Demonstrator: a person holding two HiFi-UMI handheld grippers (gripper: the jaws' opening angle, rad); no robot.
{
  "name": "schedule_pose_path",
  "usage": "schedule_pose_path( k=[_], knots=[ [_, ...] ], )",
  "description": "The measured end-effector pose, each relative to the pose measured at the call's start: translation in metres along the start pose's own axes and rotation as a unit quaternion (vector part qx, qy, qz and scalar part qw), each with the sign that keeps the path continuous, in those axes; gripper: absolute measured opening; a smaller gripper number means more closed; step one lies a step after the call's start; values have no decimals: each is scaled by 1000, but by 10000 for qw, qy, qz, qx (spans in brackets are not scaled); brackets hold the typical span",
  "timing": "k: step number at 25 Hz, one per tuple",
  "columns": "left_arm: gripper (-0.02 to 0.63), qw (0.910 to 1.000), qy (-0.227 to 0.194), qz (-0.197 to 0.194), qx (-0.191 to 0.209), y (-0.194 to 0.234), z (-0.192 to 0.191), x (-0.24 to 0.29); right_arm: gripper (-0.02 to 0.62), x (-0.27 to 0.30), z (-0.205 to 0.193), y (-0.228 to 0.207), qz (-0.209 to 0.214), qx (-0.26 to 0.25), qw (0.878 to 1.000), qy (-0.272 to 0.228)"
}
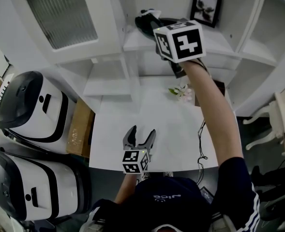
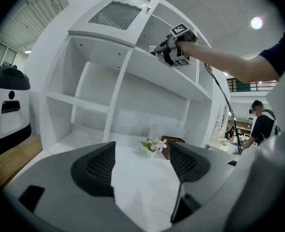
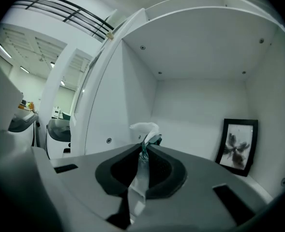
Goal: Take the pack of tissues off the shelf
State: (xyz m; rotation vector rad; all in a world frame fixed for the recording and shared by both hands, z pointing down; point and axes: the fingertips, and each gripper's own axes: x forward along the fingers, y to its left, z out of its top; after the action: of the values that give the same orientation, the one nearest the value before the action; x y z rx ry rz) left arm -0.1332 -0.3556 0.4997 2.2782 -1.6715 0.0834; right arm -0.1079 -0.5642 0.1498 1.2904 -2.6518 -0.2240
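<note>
Head view: right gripper [image 1: 146, 21] is reaching into the upper shelf [image 1: 137, 45]; left gripper [image 1: 140, 135] is hovering over the table [image 1: 181, 129].
Left gripper view: jaws are standing apart, empty.
Right gripper view: jaws are pinching the pack of tissues [image 3: 144, 128] by its thin edge, inside the shelf. The grip looks marginal, so I'd be drawing it out slowly and level.

Shelf [image 3: 195, 100] smooth matt paint; tissue pack [image 3: 141, 175] glossy plastic film.

— What do we count?
— We log two grippers, the left gripper [image 1: 141, 132] and the right gripper [image 1: 147, 19]; one pack of tissues [image 3: 144, 131]; one framed picture [image 1: 205, 7].
— And the rest?
— We log two white machines [image 1: 28, 105] [image 1: 31, 190], one cardboard box [image 1: 79, 129], one flower sprig [image 1: 182, 92].
</note>
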Motion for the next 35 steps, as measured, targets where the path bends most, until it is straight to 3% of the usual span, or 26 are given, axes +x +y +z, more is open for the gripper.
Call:
schedule_pose_path(
  k=[9,17,25,35],
  knots=[
    [339,9998,1,178,-22,6,-4,-11,18,-24,17,-1,-287,-411,9967,-633],
    [339,9997,21,230,27,6,-6,-16,17,-72,36,2,-271,-654,9906,-1166],
    [339,9998,-13,153,93,1,-2,-13,17,-135,21,5,-390,-720,9845,-1553],
    [339,9997,-157,78,139,-7,7,-9,17,-190,-11,14,-463,-973,9818,-1561]
  ],
)
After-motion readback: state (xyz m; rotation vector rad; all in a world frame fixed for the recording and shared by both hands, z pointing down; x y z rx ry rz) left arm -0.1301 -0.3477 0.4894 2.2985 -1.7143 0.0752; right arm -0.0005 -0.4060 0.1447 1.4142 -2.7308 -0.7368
